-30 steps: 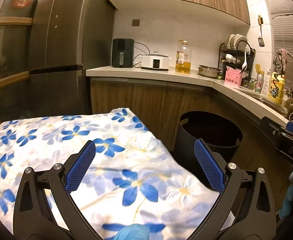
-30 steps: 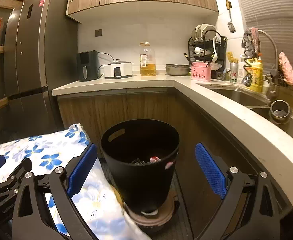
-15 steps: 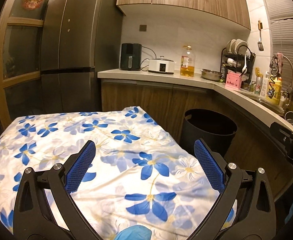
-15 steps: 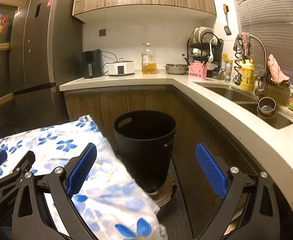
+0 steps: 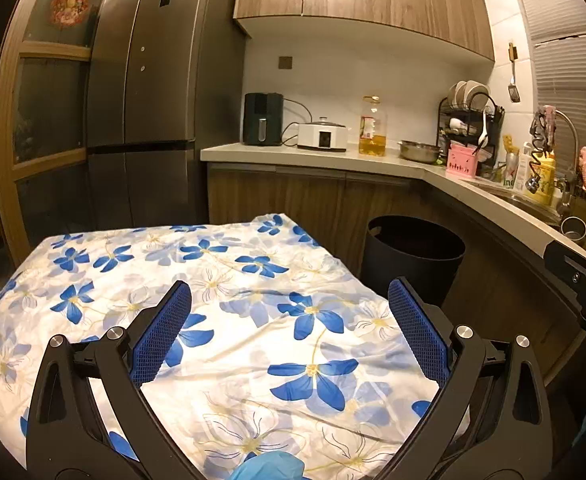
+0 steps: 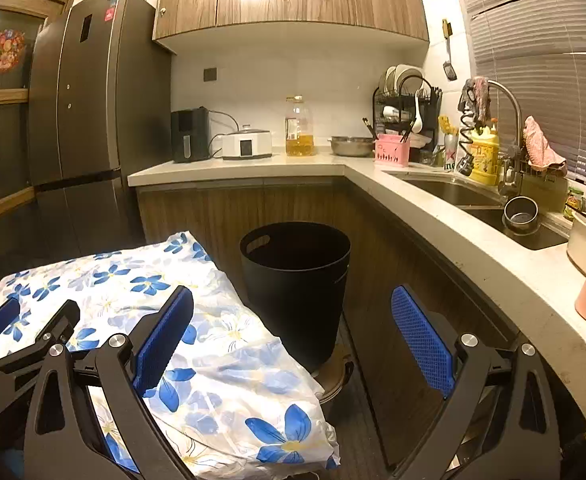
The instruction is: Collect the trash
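1. Hovering over the floral cloth (image 5: 253,320), the left gripper (image 5: 289,328) has its blue pads (image 5: 161,332) spread wide and holds nothing.
2. The right gripper (image 6: 293,336) is likewise wide open and empty, with the cloth's right edge under its left finger.
3. The black bin (image 6: 295,276) stands on the floor just right of the cloth, in front of the wooden cabinets (image 6: 253,208); its contents cannot be seen.
4. The counter (image 6: 433,200) runs along the far wall and down the right side, with a sink (image 6: 473,200) on the right.
5. A fridge (image 5: 153,100) stands far left.
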`<act>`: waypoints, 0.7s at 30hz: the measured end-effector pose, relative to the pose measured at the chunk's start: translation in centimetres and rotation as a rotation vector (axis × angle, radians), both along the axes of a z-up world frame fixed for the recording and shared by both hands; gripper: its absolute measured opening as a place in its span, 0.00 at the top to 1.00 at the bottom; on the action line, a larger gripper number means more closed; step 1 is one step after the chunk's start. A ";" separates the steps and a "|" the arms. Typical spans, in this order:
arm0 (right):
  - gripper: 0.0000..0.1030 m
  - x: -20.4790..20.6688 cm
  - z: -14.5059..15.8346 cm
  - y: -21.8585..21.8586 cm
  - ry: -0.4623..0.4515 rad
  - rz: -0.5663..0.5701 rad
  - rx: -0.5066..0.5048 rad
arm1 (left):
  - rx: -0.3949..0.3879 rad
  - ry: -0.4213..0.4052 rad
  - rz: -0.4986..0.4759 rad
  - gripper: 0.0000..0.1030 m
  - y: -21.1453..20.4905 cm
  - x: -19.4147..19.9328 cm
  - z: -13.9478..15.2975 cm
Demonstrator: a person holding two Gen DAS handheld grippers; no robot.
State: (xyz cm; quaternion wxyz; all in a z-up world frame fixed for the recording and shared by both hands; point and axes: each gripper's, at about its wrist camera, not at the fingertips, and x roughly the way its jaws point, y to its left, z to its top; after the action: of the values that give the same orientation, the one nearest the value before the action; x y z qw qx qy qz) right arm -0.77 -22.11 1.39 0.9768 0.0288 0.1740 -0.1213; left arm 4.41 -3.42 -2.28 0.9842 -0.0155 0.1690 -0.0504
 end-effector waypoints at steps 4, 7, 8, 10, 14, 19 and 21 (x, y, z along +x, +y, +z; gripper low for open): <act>0.07 -0.4 0.2 0.3 -0.007 0.001 -0.003 | -0.001 -0.012 -0.001 0.06 0.0 -0.5 0.3; 0.07 -0.5 0.3 0.5 -0.010 0.004 -0.006 | -0.006 -0.018 0.001 0.06 0.2 -0.8 0.4; 0.07 -0.5 0.3 0.6 -0.011 0.003 -0.007 | -0.007 -0.019 0.002 0.06 0.3 -0.8 0.5; 0.07 -0.6 0.2 0.5 -0.010 0.004 -0.006 | -0.008 -0.023 0.002 0.06 0.3 -1.0 0.5; 0.07 -0.6 0.3 0.4 -0.011 0.002 -0.006 | -0.008 -0.025 -0.002 0.06 0.3 -1.0 0.6; 0.07 -0.7 0.5 0.3 -0.018 -0.007 -0.002 | -0.008 -0.026 -0.004 0.06 0.2 -1.1 0.7; 0.07 -0.7 0.5 0.4 -0.017 -0.009 -0.003 | -0.011 -0.026 -0.006 0.06 0.2 -1.1 0.7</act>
State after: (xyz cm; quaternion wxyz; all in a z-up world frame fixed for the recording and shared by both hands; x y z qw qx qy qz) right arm -1.49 -21.73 1.90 0.9777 0.0293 0.1655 -0.1258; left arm 3.33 -3.27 -1.57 0.9861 -0.0198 0.1560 -0.0543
